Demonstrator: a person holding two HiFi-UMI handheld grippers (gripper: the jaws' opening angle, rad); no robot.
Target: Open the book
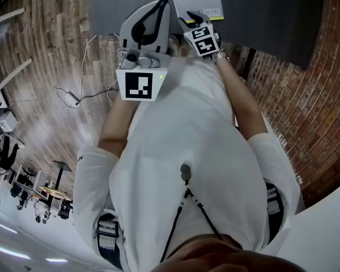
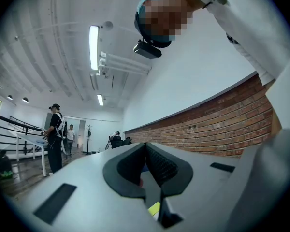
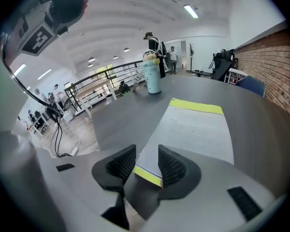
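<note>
Closed book (image 3: 198, 129): lying flat on the dark grey surface (image 3: 121, 115), pale cover with a yellow band at each end. Its near corner is sitting between the jaws of the right hand-held gripper (image 3: 146, 154), and the rest is stretching away ahead of it.

The right hand-held gripper: jaws standing wide, pads not pressing on the cover, tilting down toward the book.

The left hand-held gripper (image 2: 145, 151): jaws resting together with nothing between them, pointing level across the room, to the left of the right one.

Light blue bottle (image 3: 152, 74): standing upright on the surface, well beyond the book, ahead of the right hand-held gripper.
</note>
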